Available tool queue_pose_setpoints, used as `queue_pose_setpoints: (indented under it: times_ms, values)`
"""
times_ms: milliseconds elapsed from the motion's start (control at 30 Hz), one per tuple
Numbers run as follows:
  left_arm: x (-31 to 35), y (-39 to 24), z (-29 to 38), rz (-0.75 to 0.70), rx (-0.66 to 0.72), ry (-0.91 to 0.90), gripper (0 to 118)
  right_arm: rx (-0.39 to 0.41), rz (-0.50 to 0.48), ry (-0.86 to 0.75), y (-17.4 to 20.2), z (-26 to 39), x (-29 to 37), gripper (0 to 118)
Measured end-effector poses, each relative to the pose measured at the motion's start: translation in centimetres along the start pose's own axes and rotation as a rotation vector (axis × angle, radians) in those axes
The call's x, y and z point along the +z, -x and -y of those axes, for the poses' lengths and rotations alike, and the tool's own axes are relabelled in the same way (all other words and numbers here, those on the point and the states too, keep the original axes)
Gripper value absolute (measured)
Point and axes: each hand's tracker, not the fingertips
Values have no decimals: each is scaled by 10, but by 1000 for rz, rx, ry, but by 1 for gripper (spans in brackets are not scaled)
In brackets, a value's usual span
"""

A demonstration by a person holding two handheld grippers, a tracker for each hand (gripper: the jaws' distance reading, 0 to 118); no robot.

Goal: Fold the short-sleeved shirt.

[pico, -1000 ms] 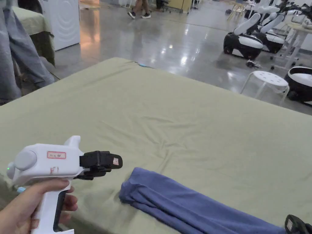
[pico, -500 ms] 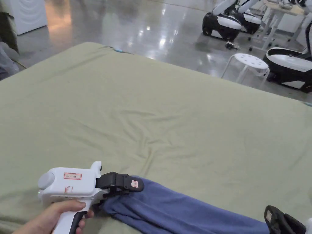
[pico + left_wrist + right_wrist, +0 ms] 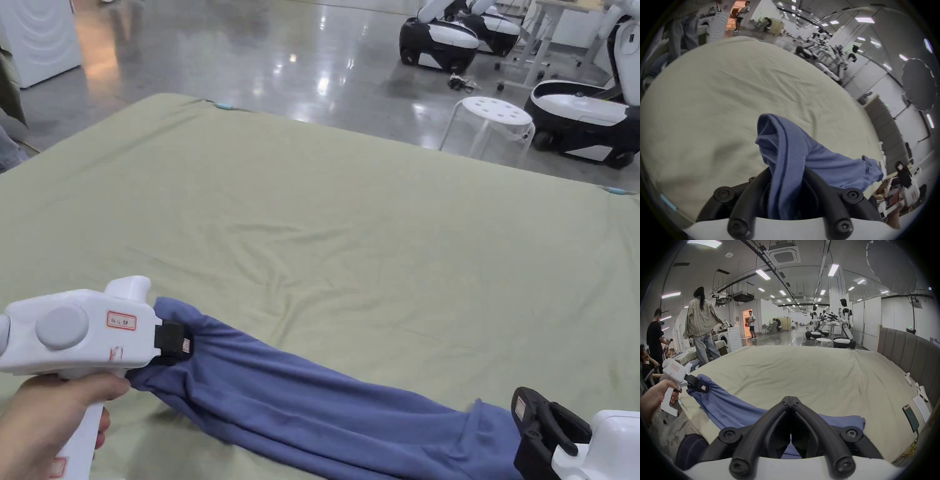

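Two grippers are at work over the green bed sheet [image 3: 350, 237], one at each end of the blue shirt [image 3: 325, 406]. The shirt lies near the front edge of the bed as a long bunched strip, running from the left gripper [image 3: 178, 340] toward the right gripper [image 3: 531, 431].

On the left, a hand [image 3: 44, 419] holds the white pistol-shaped tool, and its black jaws are closed onto the shirt's end. From the left gripper view the cloth [image 3: 786, 162] passes up between the two jaws and bunches above them in thick folds, both jaws pressing against it, so the pinch is on several layers at once. That end of the shirt looks raised a little off the sheet, with a small shadow under it. From the right gripper view the same tool [image 3: 696, 385] clamps the far end of the strip.

On the right, the jaws meet tip to tip [image 3: 791, 400], fully closed, with the blue fabric [image 3: 740, 412] spread beneath and behind them. Whether any cloth is caught between those tips I cannot tell; from the head view the black jaws sit at the shirt's wider end, touching it.

Beyond the bed stands a white stool [image 3: 494, 119] on the shiny floor.
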Motion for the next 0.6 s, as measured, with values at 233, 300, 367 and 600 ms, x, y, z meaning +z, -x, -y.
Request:
queue_pose_setpoints:
  times_ms: [233, 300, 367, 600]
  values:
    - [23, -109, 32, 79, -72, -66, 6, -60, -20, -48, -11, 2, 14, 0]
    - [7, -143, 42, 66, -154, -94, 6, -62, -25, -56, -14, 4, 19, 0]
    - [-21, -183, 57, 14, -239, -99, 6, -68, -31, -56, -17, 6, 23, 0]
    - [-122, -228, 123, -103, -296, 66, 17, -100, -23, -65, -37, 10, 39, 0]
